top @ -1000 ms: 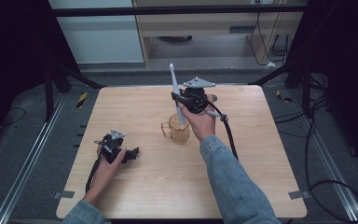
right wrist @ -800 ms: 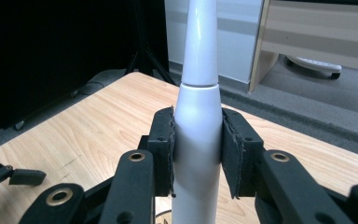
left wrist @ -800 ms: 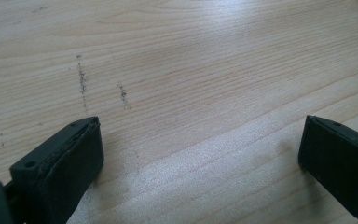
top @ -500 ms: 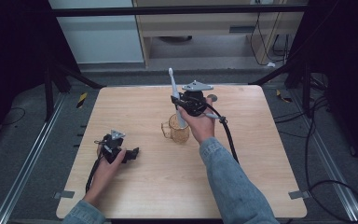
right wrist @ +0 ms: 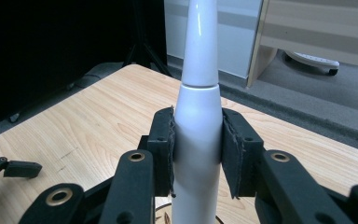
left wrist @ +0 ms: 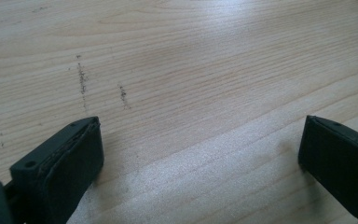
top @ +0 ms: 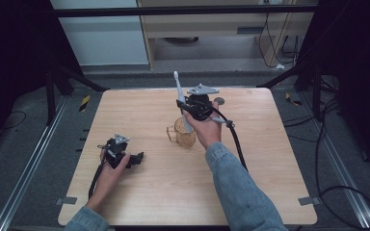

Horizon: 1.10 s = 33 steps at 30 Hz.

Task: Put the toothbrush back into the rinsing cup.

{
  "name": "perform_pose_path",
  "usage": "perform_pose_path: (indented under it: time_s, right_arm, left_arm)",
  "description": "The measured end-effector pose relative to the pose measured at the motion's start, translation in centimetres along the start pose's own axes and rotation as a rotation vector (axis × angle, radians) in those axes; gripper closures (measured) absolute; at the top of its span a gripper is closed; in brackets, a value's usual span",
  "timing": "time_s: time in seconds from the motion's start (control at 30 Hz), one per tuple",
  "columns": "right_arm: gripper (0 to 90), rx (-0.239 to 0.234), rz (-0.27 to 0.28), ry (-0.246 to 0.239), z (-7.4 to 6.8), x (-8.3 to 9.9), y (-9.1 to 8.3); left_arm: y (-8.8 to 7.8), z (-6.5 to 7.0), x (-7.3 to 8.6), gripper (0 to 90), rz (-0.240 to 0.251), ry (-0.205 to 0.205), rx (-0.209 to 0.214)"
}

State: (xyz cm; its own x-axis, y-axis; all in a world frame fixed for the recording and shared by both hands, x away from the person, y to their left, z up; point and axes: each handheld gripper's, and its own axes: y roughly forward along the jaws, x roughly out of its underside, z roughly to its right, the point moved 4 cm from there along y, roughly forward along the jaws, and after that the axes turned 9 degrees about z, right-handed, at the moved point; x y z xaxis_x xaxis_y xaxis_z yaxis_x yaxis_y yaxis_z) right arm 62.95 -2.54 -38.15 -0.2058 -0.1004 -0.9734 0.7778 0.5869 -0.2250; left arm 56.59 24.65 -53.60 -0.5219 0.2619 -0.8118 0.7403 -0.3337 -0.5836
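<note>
Nearest, the left gripper (top: 136,158) rests on the table (top: 270,192) where it was, jaws wide apart over bare wood. Farther off, the right gripper (top: 182,107) stays clamped on the white toothbrush (right wrist: 197,126), upright. Its lower end has come down into the amber glass mug (top: 183,133) since a second ago.

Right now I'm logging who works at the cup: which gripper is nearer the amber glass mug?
Right. The right gripper is just above the amber glass mug, fingers clamped on a white toothbrush. The left gripper rests on the table, open, well off to the mug's left.
</note>
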Motion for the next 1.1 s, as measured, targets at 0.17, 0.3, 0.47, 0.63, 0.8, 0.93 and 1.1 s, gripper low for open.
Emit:
perform_pose_path:
  time_s: [0.17,0.3,0.47,0.63,0.8,0.93,1.1]
  right_arm:
    - [67.1,0.003,-0.008,-0.004,0.0,0.2,0.1]
    - [67.1,0.005,-0.010,0.001,0.1,0.5,0.1]
    - [67.1,0.011,-0.023,0.017,0.3,1.2,0.1]
    - [67.1,0.008,-0.027,0.010,0.2,1.5,0.2]
    - [67.1,0.007,-0.034,0.011,0.0,1.8,0.3]
    - [67.1,0.009,-0.034,0.019,-0.1,2.2,0.3]
    - [67.1,0.007,-0.047,0.019,-0.1,2.9,0.3]
  left_arm:
    - [0.0,0.0,0.0,0.0,0.000,0.001,0.000]
    - [0.0,0.0,0.0,0.0,0.000,0.001,0.000]
    - [0.0,0.0,0.0,0.0,0.000,0.000,0.000]
    - [0.0,0.0,0.0,0.0,0.000,0.000,0.000]
    - [0.0,0.0,0.0,0.0,0.000,0.001,0.000]
    - [0.0,0.0,0.0,0.0,0.000,0.000,0.000]
    - [0.0,0.0,0.0,0.0,0.000,0.000,0.000]
